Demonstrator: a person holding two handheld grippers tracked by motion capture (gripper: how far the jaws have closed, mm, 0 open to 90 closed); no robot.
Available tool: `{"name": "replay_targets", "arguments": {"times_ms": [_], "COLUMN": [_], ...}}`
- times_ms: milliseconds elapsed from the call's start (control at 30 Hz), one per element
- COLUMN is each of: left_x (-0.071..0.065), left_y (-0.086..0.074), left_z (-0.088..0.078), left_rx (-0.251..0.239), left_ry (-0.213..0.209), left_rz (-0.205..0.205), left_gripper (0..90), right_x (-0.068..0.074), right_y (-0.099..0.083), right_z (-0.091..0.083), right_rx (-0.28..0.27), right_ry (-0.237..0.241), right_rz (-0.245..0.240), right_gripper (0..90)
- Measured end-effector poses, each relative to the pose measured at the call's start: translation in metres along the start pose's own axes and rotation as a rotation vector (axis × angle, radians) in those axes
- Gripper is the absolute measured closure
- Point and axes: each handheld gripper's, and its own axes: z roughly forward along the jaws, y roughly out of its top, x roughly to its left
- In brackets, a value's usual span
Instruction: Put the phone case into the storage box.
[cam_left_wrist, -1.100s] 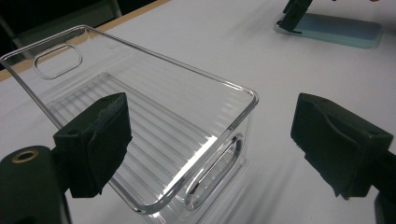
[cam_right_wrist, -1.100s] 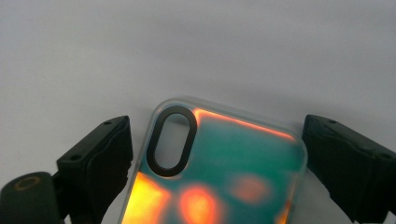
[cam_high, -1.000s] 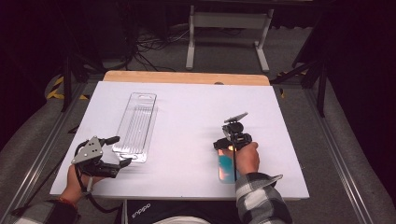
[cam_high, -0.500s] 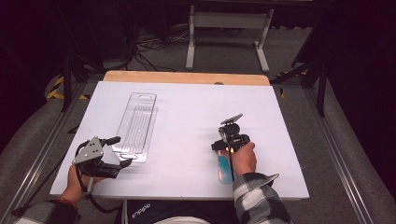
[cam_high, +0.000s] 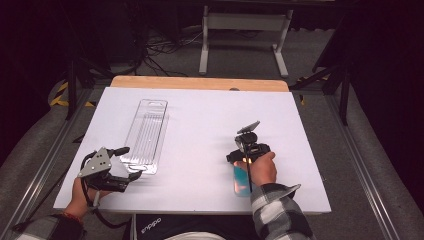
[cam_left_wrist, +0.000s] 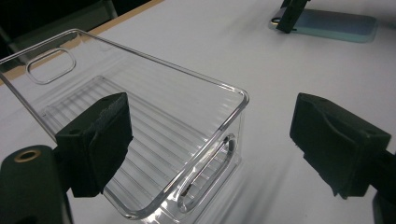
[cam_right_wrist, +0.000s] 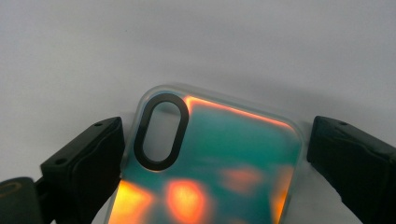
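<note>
A clear ribbed plastic package (cam_high: 147, 134) lies lengthwise on the left of the white table (cam_high: 200, 115). My left gripper (cam_high: 129, 163) is open at its near end. In the left gripper view the package's near corner (cam_left_wrist: 154, 140) lies between the jaws, the left pad (cam_left_wrist: 100, 140) over it. A teal and orange iridescent phone case (cam_high: 240, 183) lies flat near the front edge. My right gripper (cam_high: 241, 166) is open over it. In the right gripper view the case (cam_right_wrist: 219, 158), with its oval camera cutout, lies between the two spread jaws.
A wooden strip (cam_high: 200, 83) runs along the table's far edge. Beyond it are a metal stand (cam_high: 242, 22) and cables on the floor. Bare white table lies between the package and the case. The case and right gripper appear at the top of the left gripper view (cam_left_wrist: 327, 23).
My right gripper has shifted slightly over the phone case. My left gripper has hardly moved.
</note>
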Motion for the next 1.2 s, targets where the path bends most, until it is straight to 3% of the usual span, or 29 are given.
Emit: {"name": "replay_targets", "arguments": {"times_ms": [133, 400, 733, 1100, 1200], "left_x": [-0.001, -0.003, -0.002, -0.002, -0.003], "left_y": [0.000, 0.001, 0.000, 0.000, 0.001], "left_z": [0.000, 0.002, 0.002, 0.001, 0.001], "left_rx": [0.003, -0.001, -0.001, 0.003, 0.000], "left_ry": [-0.007, -0.009, -0.006, -0.002, -0.004], "left_rz": [-0.001, 0.008, 0.000, 0.005, 0.011], "left_gripper": [13.6, 14.0, 13.9, 14.0, 14.0], "right_x": [0.002, 0.002, 0.003, 0.005, 0.008], "right_y": [0.000, -0.003, -0.005, -0.007, -0.011], "right_z": [-0.003, -0.004, -0.006, -0.023, -0.031], "right_rx": [-0.007, -0.036, -0.083, -0.175, -0.236], "right_ry": [-0.006, -0.006, -0.002, 0.010, 0.017], "right_rz": [0.001, 0.014, -0.010, -0.081, -0.125], "right_gripper": [12.2, 14.2, 14.9, 15.1, 15.3]}}
